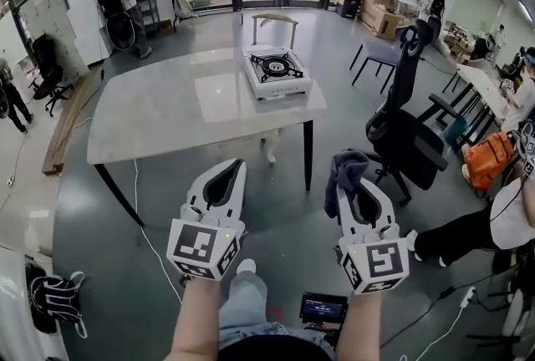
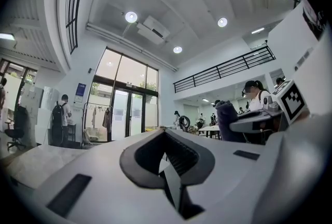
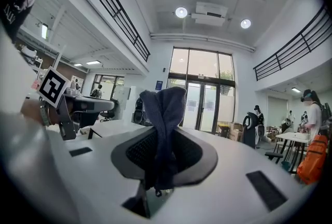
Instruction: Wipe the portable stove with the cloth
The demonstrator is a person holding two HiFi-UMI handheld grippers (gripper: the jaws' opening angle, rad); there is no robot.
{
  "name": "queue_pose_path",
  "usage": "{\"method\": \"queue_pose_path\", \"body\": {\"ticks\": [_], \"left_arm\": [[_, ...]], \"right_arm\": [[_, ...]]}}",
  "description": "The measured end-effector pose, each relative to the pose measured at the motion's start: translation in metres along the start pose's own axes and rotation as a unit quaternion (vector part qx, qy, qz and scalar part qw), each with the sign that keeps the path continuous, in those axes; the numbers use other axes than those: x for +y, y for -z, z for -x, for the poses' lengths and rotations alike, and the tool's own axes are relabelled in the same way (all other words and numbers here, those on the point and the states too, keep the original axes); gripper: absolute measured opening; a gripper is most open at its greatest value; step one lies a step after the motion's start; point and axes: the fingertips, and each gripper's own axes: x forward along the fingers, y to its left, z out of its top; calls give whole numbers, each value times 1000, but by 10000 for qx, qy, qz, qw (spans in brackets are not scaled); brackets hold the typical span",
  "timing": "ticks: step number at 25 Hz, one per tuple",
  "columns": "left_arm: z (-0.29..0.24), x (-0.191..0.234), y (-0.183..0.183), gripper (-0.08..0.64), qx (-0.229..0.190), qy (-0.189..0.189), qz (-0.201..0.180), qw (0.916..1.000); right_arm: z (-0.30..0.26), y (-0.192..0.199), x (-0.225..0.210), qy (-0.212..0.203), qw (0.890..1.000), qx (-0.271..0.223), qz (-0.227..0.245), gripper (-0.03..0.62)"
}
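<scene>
bench [image 1: 167, 117] at upper centre holds the portable stove [image 1: 277, 71]; your right tool [image 1: 358, 186] pinches the cloth [image 1: 343, 167], lay it flat there; left tool [image 1: 234, 171] closed, empty.

Bright ceiling spots and door daylight; edges bend, perhaps slightly soft.

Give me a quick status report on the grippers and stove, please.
Left gripper shut, empty. Right gripper shut on cloth. Stove at far side of table, untouched; both grippers short of it. Nothing on the tabletop between.
</scene>
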Motion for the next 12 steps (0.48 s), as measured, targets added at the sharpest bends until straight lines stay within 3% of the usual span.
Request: {"method": "queue_pose_path", "body": {"ticks": [12], "left_arm": [[-94, 115, 36, 8, 290, 109, 328, 9990]], "right_arm": [[-142, 4, 6, 185, 9996, 221, -17, 92]]}}
